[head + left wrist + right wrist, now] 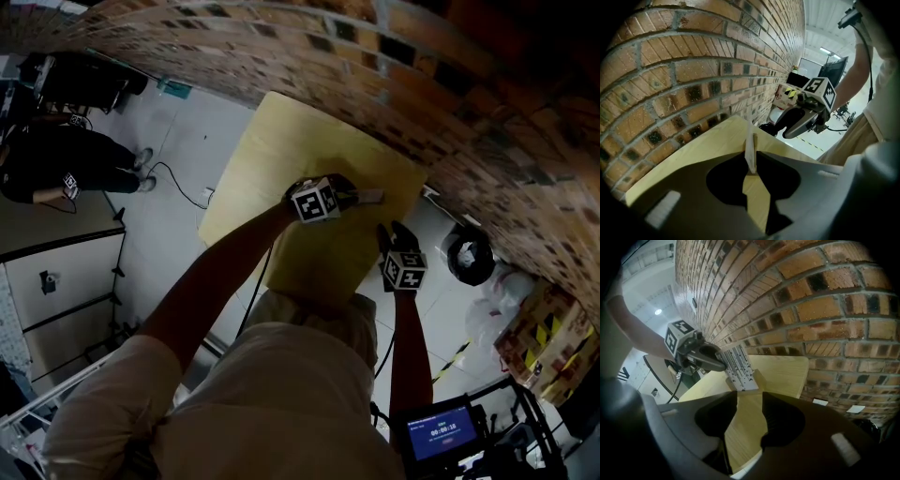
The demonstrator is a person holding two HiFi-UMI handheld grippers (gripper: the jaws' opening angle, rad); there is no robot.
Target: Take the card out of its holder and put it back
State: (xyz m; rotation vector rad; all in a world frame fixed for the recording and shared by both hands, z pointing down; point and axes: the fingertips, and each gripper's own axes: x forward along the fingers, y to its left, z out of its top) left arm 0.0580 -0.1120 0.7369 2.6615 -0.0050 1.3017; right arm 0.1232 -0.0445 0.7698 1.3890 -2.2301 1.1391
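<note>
A white printed card (738,366) stands upright in a small wooden holder (759,379) on the pale wooden table (281,150), close to the brick wall. My left gripper (354,197) is shut on the card (368,197). In the left gripper view the card (750,147) shows edge-on, with the jaws of the left gripper (750,168) tight on both sides of it. My right gripper (386,230) hovers a little in front of the holder, apart from it. In its own view the right gripper (749,401) is open with only table wood between its jaws.
The brick wall (450,103) runs along the table's far side. A black bin (469,255) and boxes with hazard tape (548,328) stand on the floor to the right. A person (56,164) is at the far left. A lit screen (441,433) is near my legs.
</note>
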